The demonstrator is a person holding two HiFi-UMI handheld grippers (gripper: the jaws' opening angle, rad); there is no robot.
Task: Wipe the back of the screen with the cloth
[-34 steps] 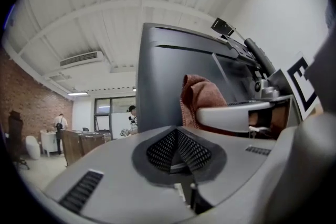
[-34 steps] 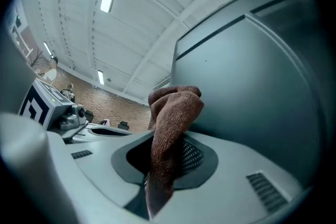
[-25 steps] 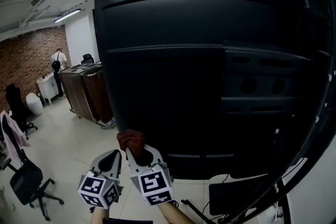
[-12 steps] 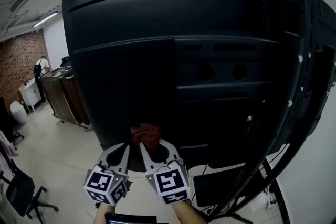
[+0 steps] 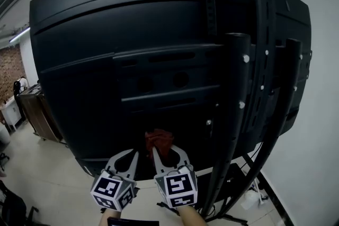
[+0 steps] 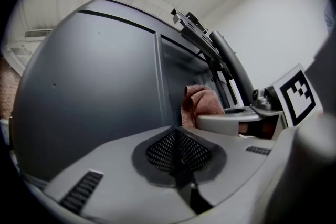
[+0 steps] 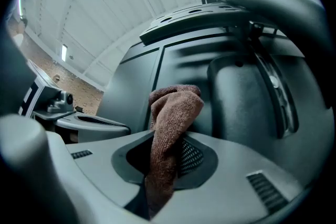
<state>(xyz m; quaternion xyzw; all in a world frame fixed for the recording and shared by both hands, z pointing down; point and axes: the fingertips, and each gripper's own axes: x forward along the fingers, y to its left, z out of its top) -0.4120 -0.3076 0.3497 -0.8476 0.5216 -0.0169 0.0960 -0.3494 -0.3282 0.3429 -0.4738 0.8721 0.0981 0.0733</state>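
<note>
1. A white-walled room, with a sliver of brick wall [image 5: 6,69] far off on the left gripper's outer side and a pale tiled floor [image 5: 37,177] below, frames the black back of the screen [image 5: 122,61]. The screen fills the space ahead of both pairs of jaws.
2. The right gripper [image 5: 168,150] has its jaws clamped on the cloth [image 5: 159,140]. The cloth's long axis runs along the jaws, and its bunched free end points at the screen's lower panel just beyond the jaw tips.
3. The left gripper [image 5: 126,157], just beside the right one, has its jaws together, tips aimed at the same panel.
4. Whether the cloth presses on the panel is hard to make out. Its near end is hidden inside the clamp. Black stand poles [image 5: 235,114] cover part of the screen to the right of the jaws.
5. The cloth is reddish-brown, nubby and folded. The screen's back is matte black moulded plastic with ridges, slots and two round recesses. The jaws are pale grey with dark mesh pads.
</note>
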